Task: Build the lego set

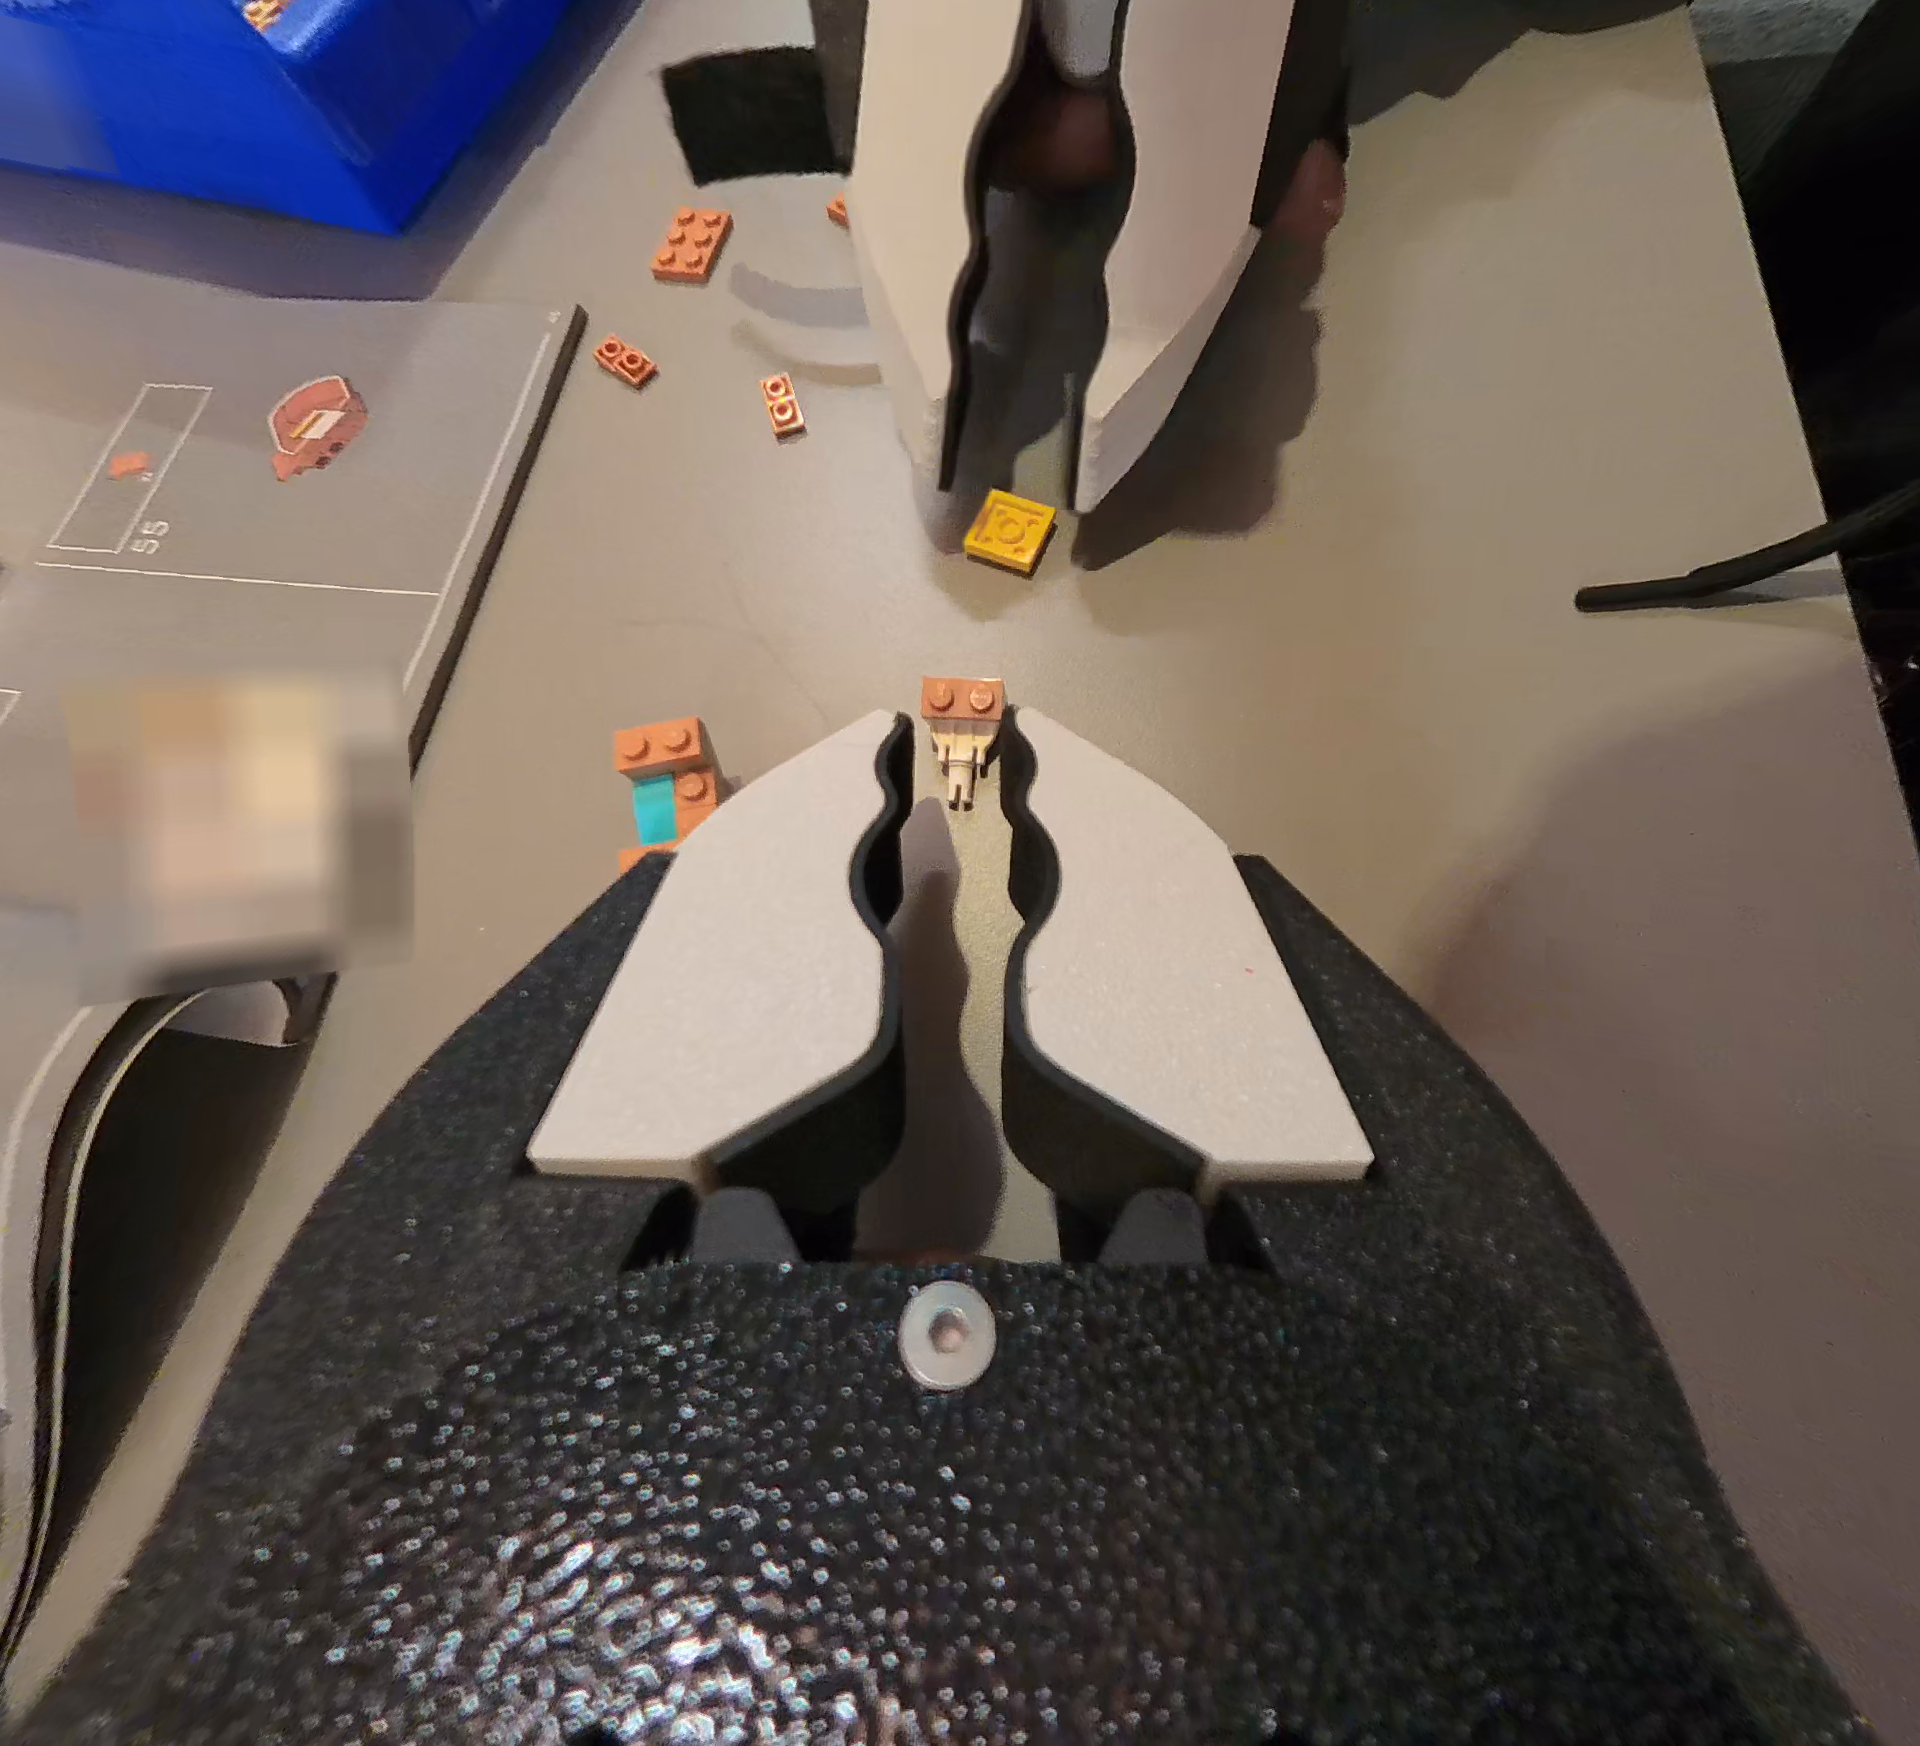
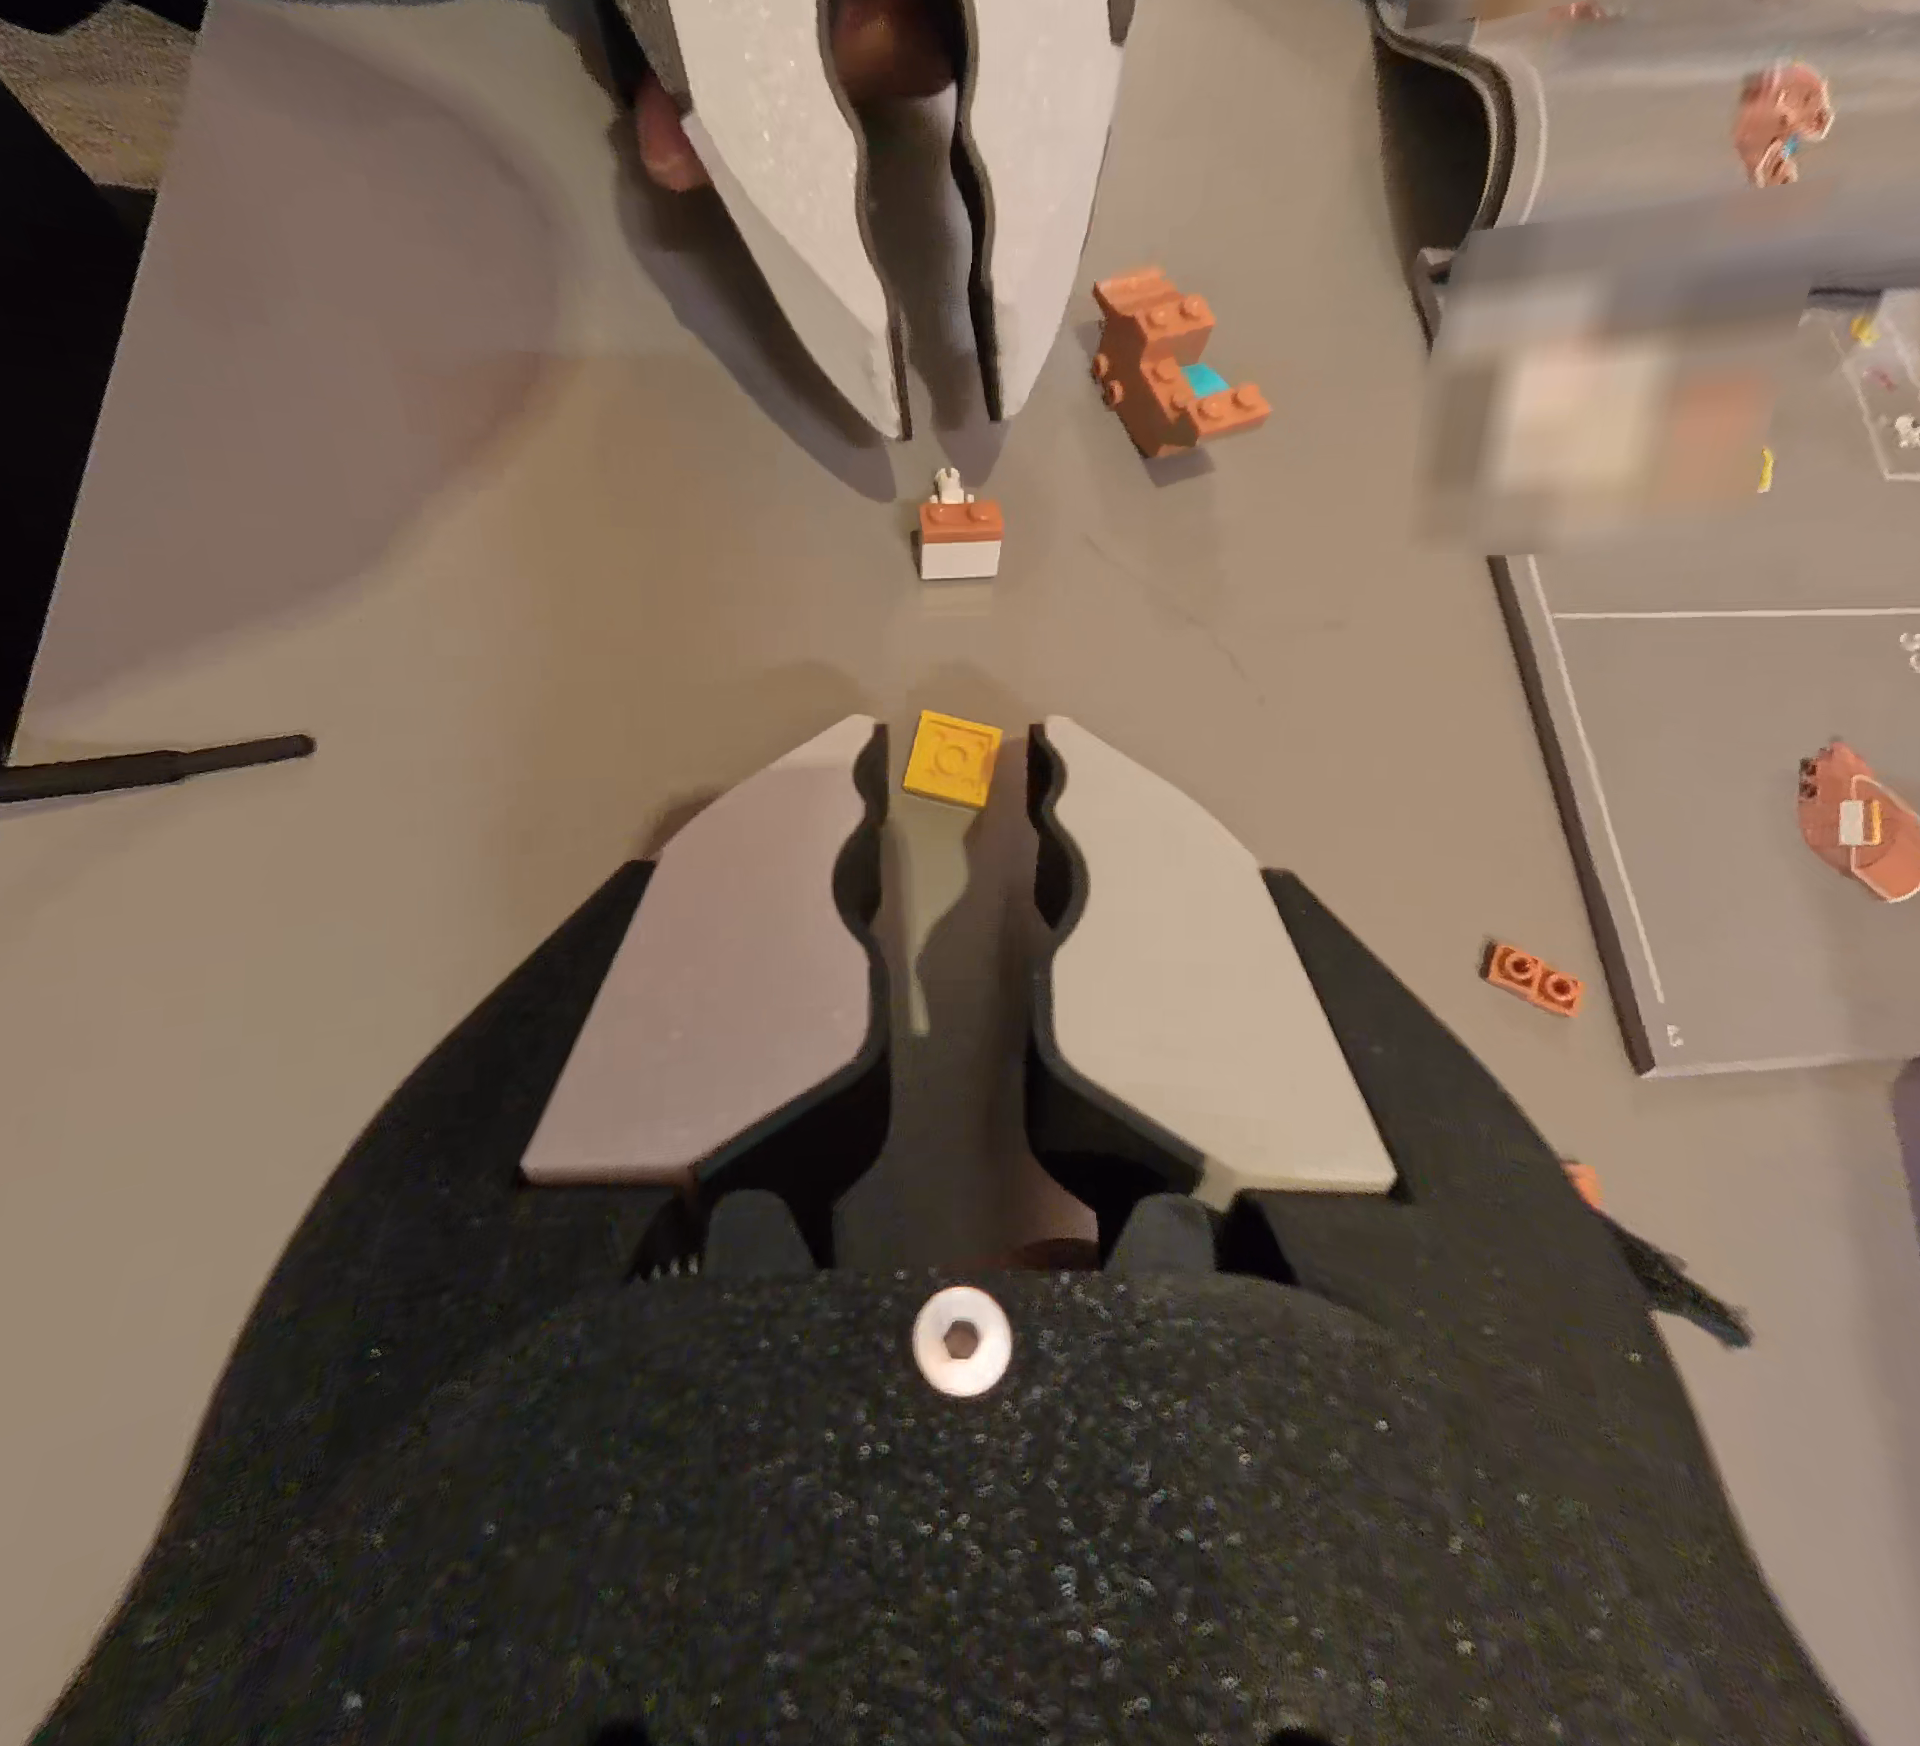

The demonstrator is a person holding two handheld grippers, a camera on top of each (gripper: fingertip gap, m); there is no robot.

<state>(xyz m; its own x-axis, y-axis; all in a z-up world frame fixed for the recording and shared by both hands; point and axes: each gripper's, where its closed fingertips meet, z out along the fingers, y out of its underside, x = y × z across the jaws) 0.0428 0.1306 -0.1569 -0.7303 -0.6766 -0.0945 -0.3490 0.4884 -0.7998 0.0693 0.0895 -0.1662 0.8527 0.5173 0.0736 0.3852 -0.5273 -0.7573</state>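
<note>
Left gripper (image 1: 958,740): low over the grey surface (image 1: 1351,761), pointing straight at the right gripper; fingers slightly apart, nothing clamped.
Small assembly (image 1: 963,722): a brown two-stud plate on a white block with a white clip at its back, standing on the surface at the left gripper's tips. From the left wrist view the clip end sits between the fingertips; from the right wrist view the piece (image 2: 960,538) stands just clear of those tips. Whether a pad touches it cannot be told.
Right gripper (image 2: 954,756): steeply tilted, tips down near the surface, facing the left gripper; fingers apart, nothing clamped.
Yellow tile (image 2: 951,757): flat on the surface between the right gripper's tips, a gap showing on each side; beyond the small assembly as seen from the left gripper.
Hands: fingers of a hand (image 1: 1311,190) show behind the right gripper's body.
Brown build (image 1: 670,777): stepped brown bricks with a teal piece, just left of the small assembly.
Loose brown plates (image 1: 692,244): scattered left of the yellow tile, farther off.
Booklet (image 1: 260,470): open, left of the small assembly.
Blue bin (image 1: 312,13): holding brown and tan pieces, beyond the booklet.
</note>
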